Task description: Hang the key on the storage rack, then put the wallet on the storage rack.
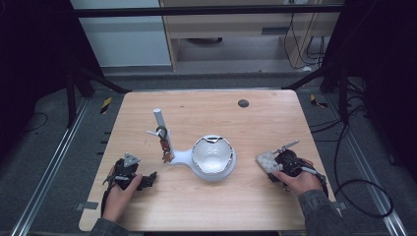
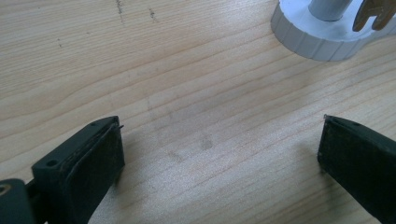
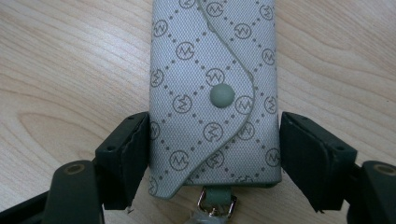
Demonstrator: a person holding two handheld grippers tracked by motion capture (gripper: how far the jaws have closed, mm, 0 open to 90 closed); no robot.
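A grey patterned key pouch (image 3: 210, 56) with a snap button lies flat on the wooden table (image 1: 255, 123) at the right. My right gripper (image 3: 215, 121) straddles its near end, and both pads press against the pouch's sides. From above, the pouch (image 1: 264, 160) sticks out to the left of the right gripper (image 1: 273, 165). My left gripper (image 1: 149, 178) rests low at the table's left with its jaws spread wide. Nothing but bare wood lies between the left gripper's (image 2: 222, 123) jaws.
A white stand (image 1: 159, 119) with an upright post carries hanging keys (image 1: 165, 148); its round base (image 2: 322, 39) lies just beyond my left gripper. A white bowl (image 1: 213, 156) joins it at mid-table. A small dark disc (image 1: 243, 103) sits near the far edge.
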